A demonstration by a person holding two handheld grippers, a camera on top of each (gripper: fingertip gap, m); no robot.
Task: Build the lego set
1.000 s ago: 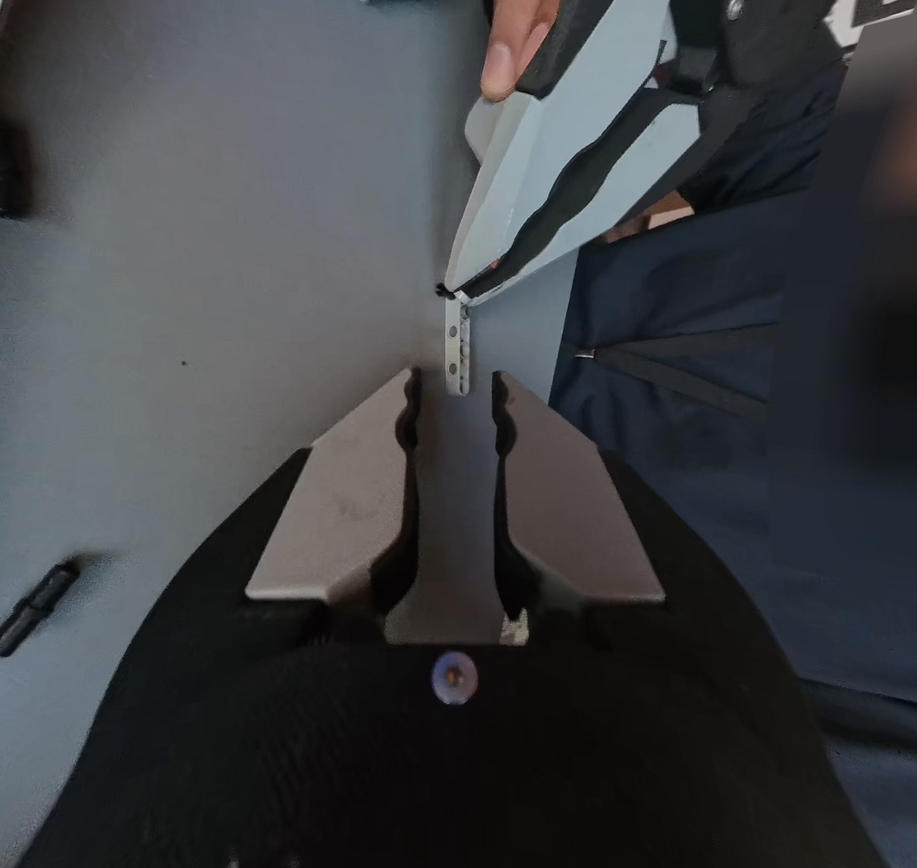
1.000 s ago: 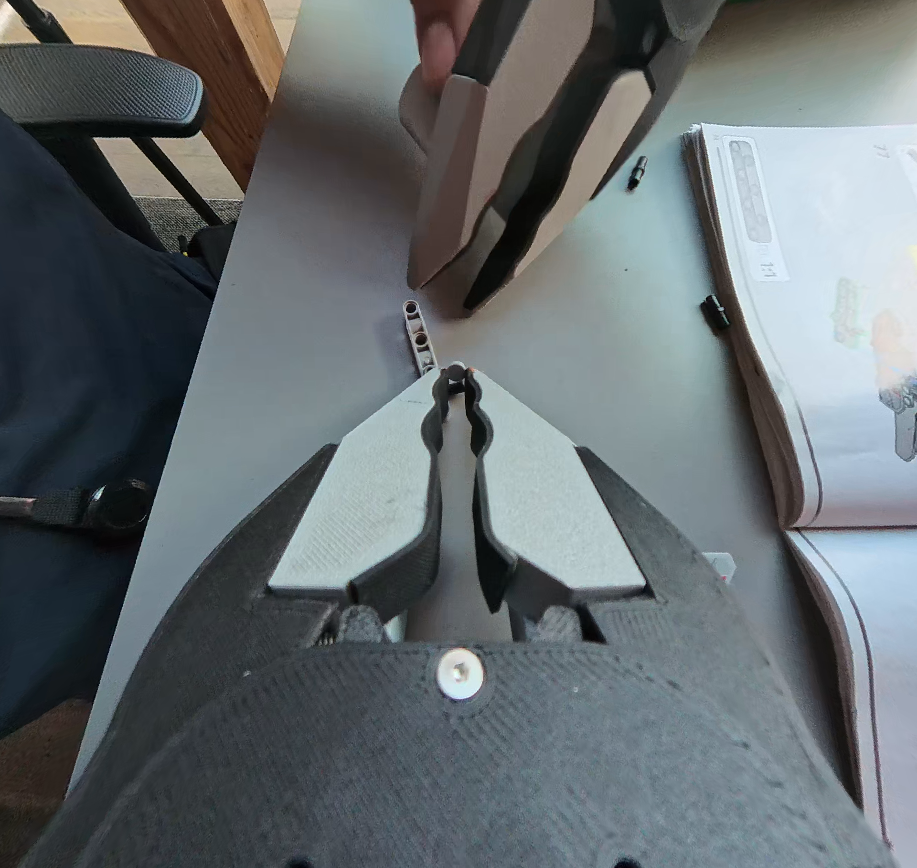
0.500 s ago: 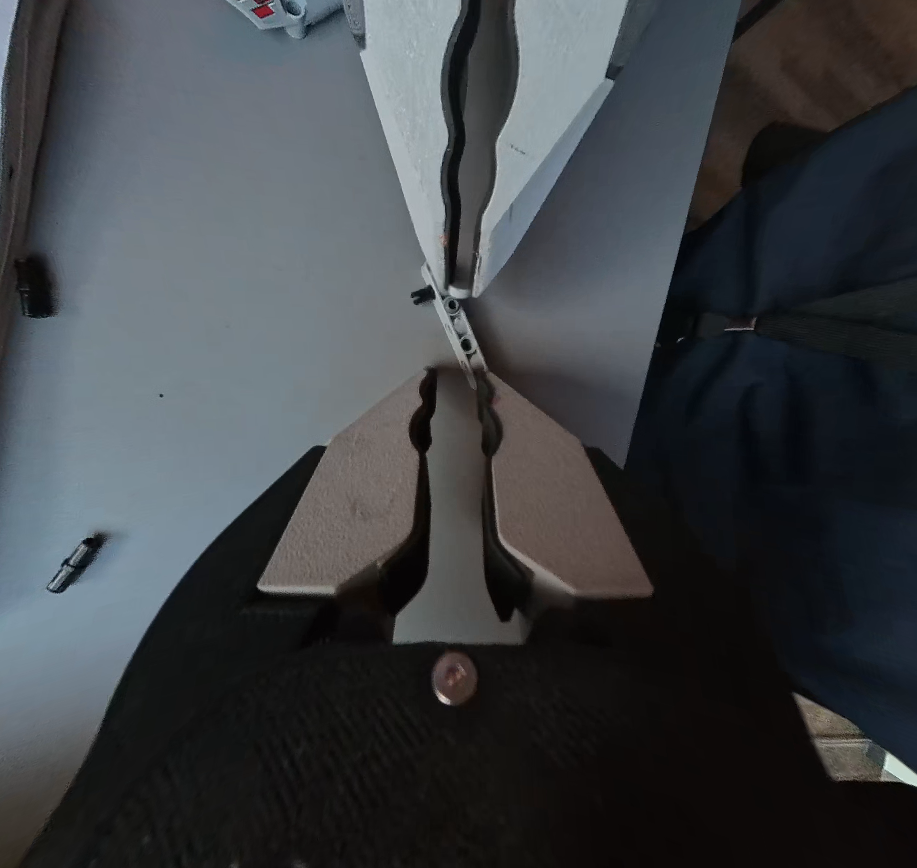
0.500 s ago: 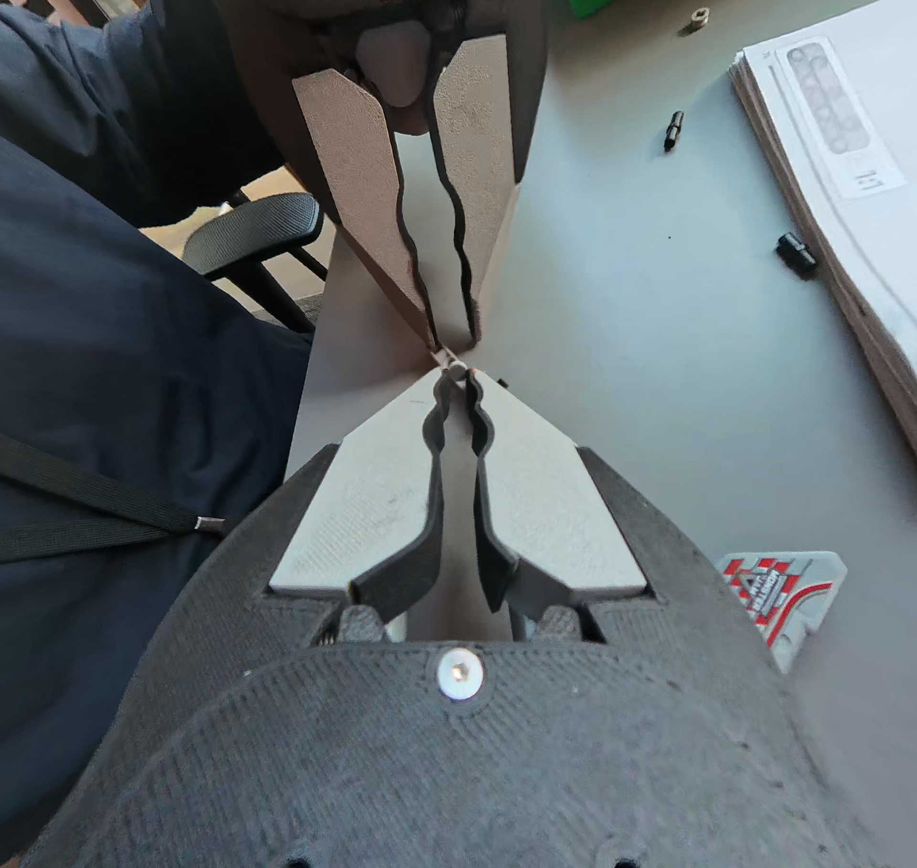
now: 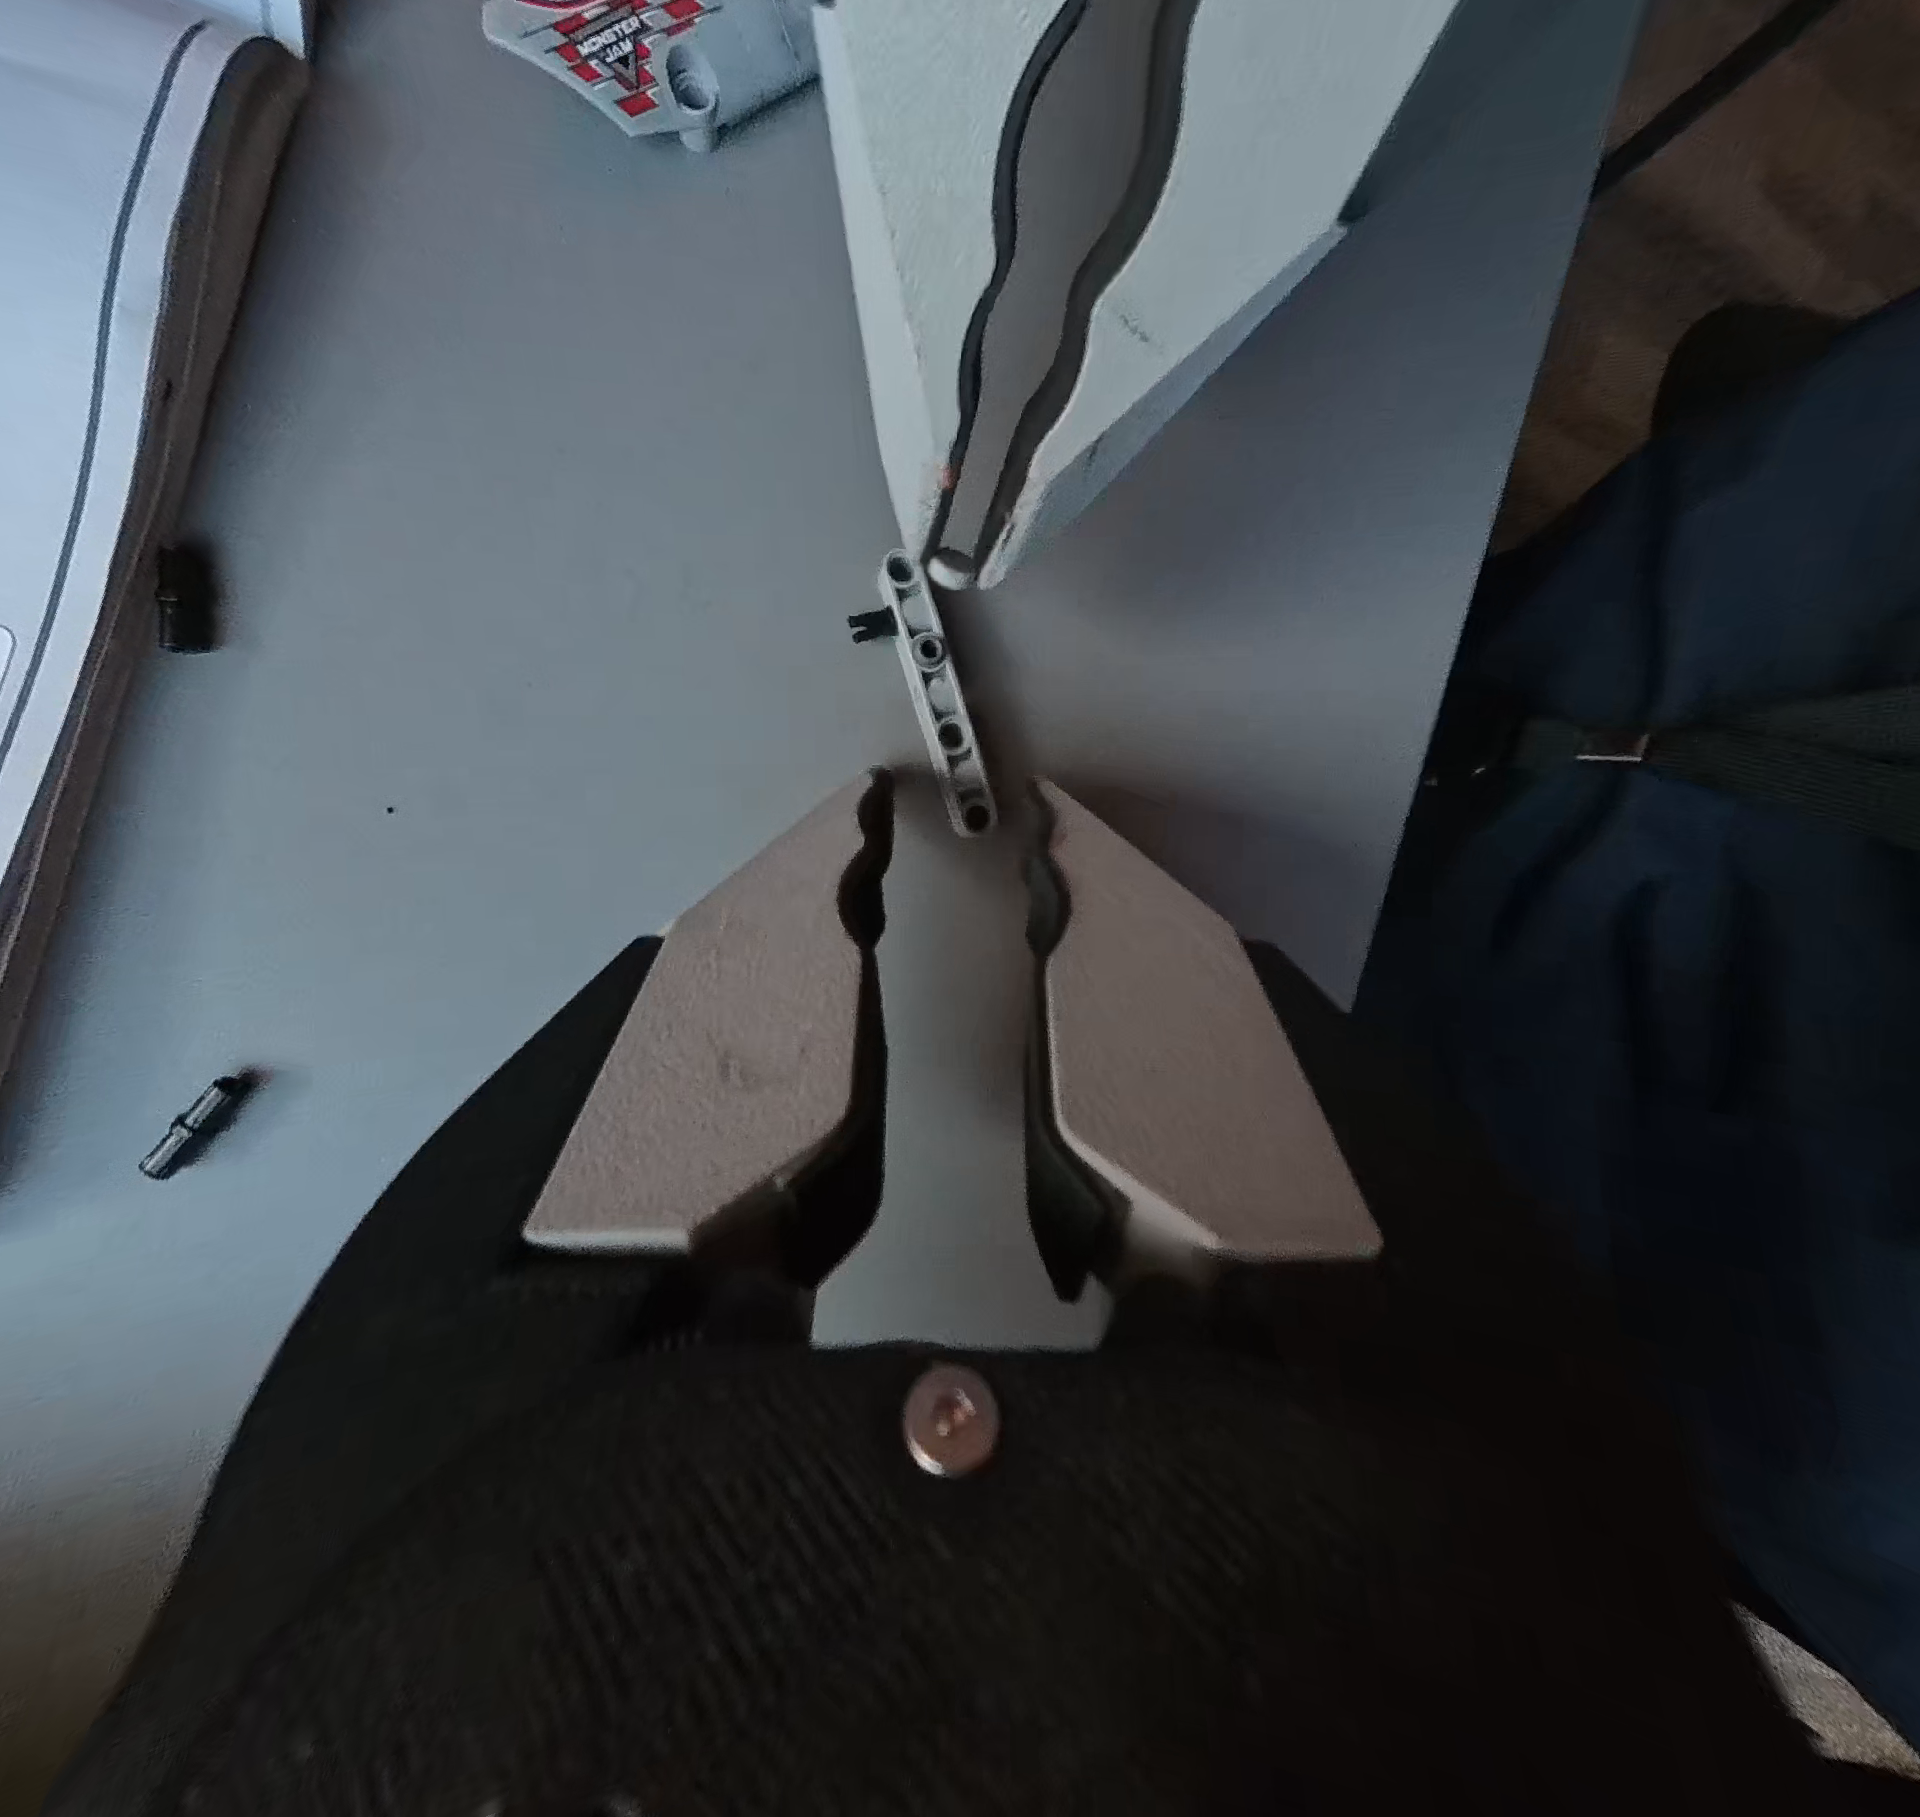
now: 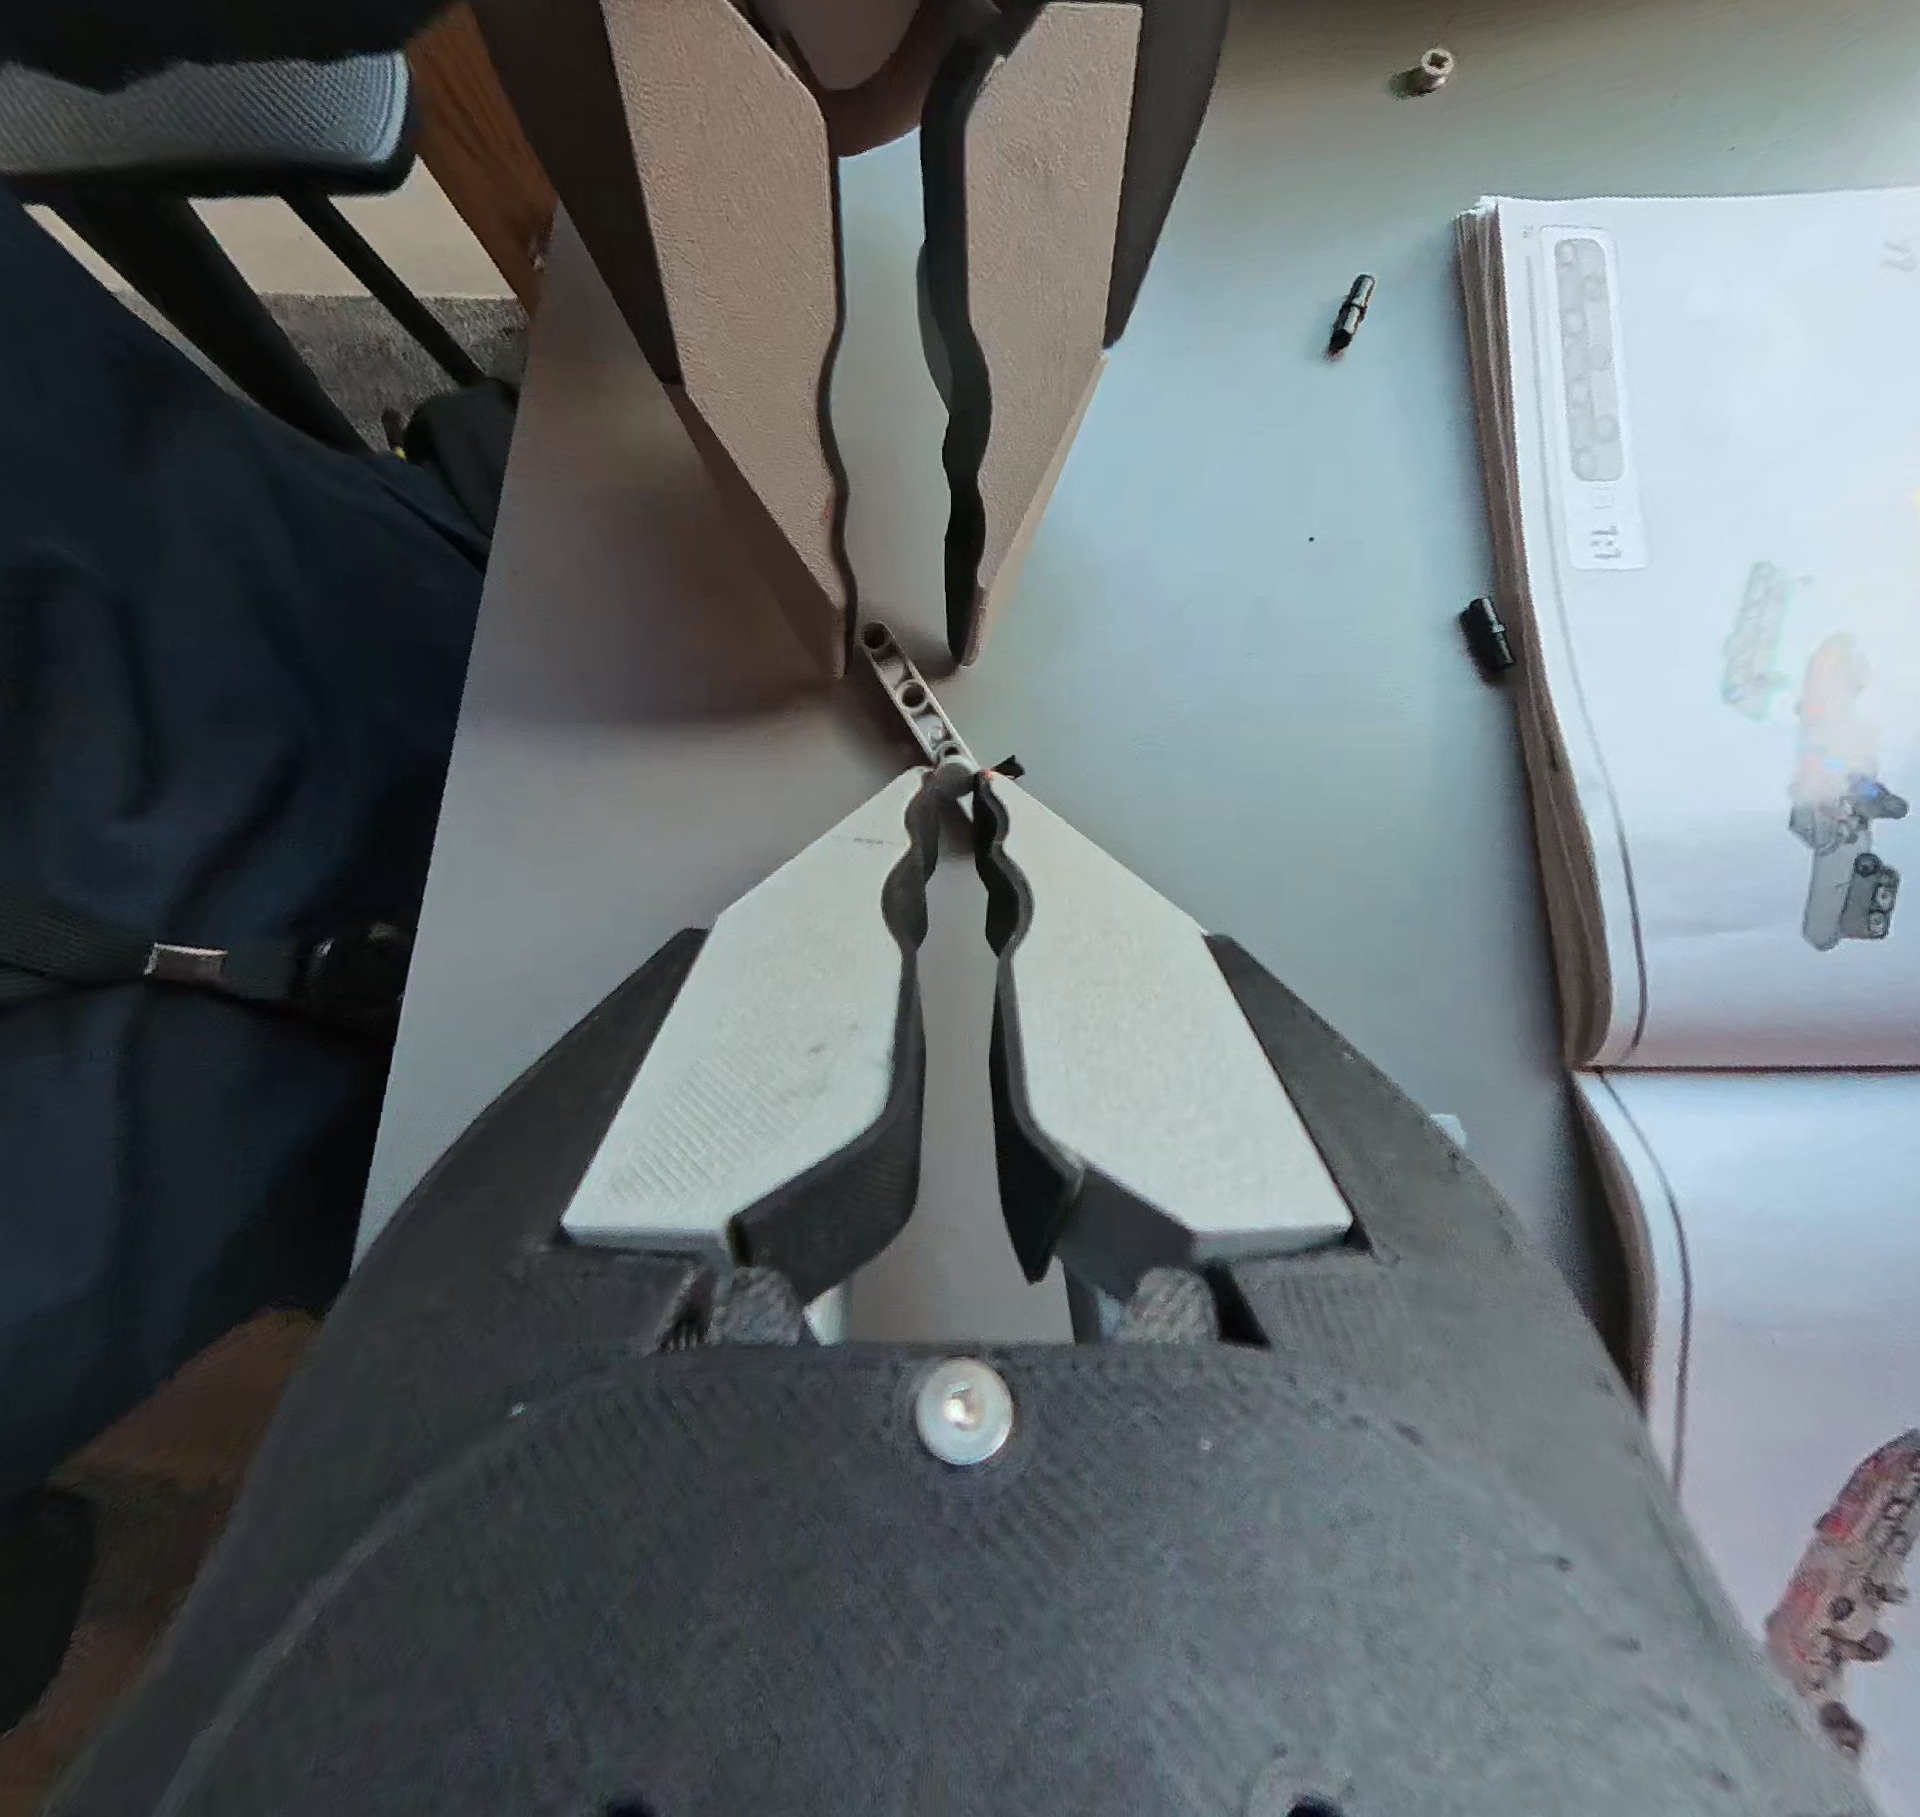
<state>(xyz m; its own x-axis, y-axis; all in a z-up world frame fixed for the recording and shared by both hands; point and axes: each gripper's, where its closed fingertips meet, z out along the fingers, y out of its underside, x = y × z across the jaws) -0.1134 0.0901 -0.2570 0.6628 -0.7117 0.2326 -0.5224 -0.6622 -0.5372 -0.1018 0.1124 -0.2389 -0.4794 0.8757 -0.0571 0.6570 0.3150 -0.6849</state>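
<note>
The two tools meet tip to tip over the grey desk [image 5: 582, 541]. The right hand-held gripper [image 6: 954, 788] is nearly closed, its jaws pinching one end of a thin light-grey beam [image 6: 916, 699] with a row of holes. A small black pin [image 5: 871, 624] pokes out of the beam's side, close to the clamped end.

From the left wrist view, the beam [image 5: 940, 697] runs from 12 o'clock down toward 6, its free end sitting just between the tips of the left hand-held gripper [image 5: 956, 801]. That one stands well open, jaws parted wide, with nothing clamped; whether a tip touches the beam is hard to tell.

Out at 9 o'clock in the left view, a short black connector [image 5: 185, 595] lies beside the edge of the open instruction booklet [image 5: 94, 313], and a slim dark pin [image 5: 195, 1125] rests at 8 o'clock. Up at 11 o'clock sits a grey printed panel piece [image 5: 665, 53] with red markings.

In the right wrist view the booklet [image 6: 1714, 624] fills 3 o'clock, a small metal-looking nut [image 6: 1425, 69] lies at 1 o'clock, and dark blue clothing [image 6: 187, 728] takes the 9 o'clock side.
</note>
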